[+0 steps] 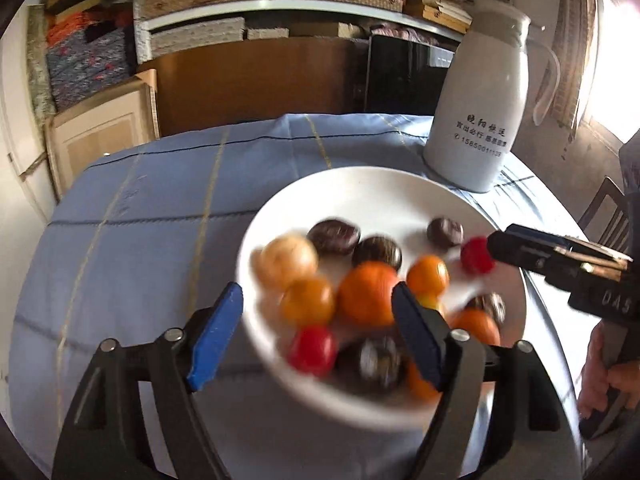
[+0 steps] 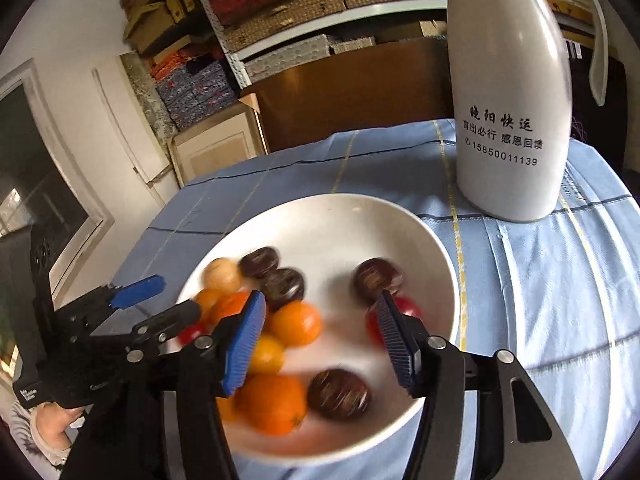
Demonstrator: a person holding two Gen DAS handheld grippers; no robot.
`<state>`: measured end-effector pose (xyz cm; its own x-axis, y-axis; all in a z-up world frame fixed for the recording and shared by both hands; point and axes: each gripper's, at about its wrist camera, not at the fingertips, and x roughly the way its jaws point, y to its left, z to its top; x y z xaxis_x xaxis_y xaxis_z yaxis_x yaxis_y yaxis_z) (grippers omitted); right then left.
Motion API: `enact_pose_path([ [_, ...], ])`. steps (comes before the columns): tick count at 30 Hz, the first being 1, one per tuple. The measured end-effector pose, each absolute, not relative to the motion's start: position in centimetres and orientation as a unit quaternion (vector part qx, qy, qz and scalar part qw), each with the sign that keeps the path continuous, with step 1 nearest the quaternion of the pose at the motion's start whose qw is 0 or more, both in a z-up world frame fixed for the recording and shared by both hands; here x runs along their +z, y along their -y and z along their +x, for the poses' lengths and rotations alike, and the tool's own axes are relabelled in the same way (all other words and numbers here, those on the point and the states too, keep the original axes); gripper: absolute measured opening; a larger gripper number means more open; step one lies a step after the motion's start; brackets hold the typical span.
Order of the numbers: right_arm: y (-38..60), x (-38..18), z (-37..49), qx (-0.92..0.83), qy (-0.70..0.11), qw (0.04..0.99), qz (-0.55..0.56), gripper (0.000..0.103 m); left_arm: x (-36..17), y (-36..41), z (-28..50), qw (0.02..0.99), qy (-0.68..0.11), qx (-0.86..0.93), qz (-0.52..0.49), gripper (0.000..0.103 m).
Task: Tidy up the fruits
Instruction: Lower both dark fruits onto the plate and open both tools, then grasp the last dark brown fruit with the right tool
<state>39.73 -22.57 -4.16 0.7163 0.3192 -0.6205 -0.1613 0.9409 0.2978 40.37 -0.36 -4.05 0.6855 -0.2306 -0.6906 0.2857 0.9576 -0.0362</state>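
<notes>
A white bowl (image 1: 360,196) (image 2: 340,216) on the blue checked tablecloth holds several fruits: oranges (image 1: 366,298) (image 2: 272,402), dark purple fruits (image 1: 334,236) (image 2: 338,392), red fruits (image 1: 312,348) (image 2: 412,308) and a pale yellow one (image 1: 290,260) (image 2: 222,274). The fruits are blurred. My left gripper (image 1: 316,328) is open and empty, its jaws over the bowl's near rim. My right gripper (image 2: 320,340) is open and empty above the bowl; in the left wrist view (image 1: 500,246) it reaches in from the right beside a red fruit (image 1: 476,256).
A tall white thermos jug (image 1: 476,120) (image 2: 508,92) with printed text stands behind the bowl on the right. Shelves with boxes and fabrics, a brown cabinet and a cardboard box stand behind the table. A chair (image 1: 604,216) stands at the right edge.
</notes>
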Motion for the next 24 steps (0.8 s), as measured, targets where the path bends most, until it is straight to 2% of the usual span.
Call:
enact_pose_path([
  [2,22.0,-3.7,37.8,0.135,-0.347,0.922,0.105,0.064,-4.2,-0.8,38.0,0.920,-0.367,-0.134,0.025,0.076],
  [5,21.5,-3.8,34.6,0.133,-0.331,0.929,0.100,0.074,-5.0,-2.5,34.7,0.924,-0.361,-0.124,0.002,0.083],
  [8,21.5,-4.8,31.0,0.128,-0.319,0.934,0.098,0.078,-6.0,-4.1,31.0,0.934,-0.342,-0.100,-0.001,0.089],
  [10,21.6,-5.7,29.6,0.123,-0.323,0.934,0.094,0.091,-6.7,-4.8,28.7,0.938,-0.337,-0.079,0.011,0.094],
  [14,21.0,-7.5,27.4,0.114,-0.354,0.926,0.072,0.092,-7.3,-5.5,25.8,0.939,-0.337,-0.060,0.018,0.098],
  [17,20.7,-7.6,26.4,0.109,-0.349,0.929,0.062,0.097,-7.0,-6.1,23.6,0.945,-0.322,-0.051,0.013,0.098],
  [24,20.5,-8.5,25.3,0.100,-0.361,0.925,0.062,0.098,-6.9,-7.5,21.9,0.947,-0.320,-0.030,-0.007,0.098],
])
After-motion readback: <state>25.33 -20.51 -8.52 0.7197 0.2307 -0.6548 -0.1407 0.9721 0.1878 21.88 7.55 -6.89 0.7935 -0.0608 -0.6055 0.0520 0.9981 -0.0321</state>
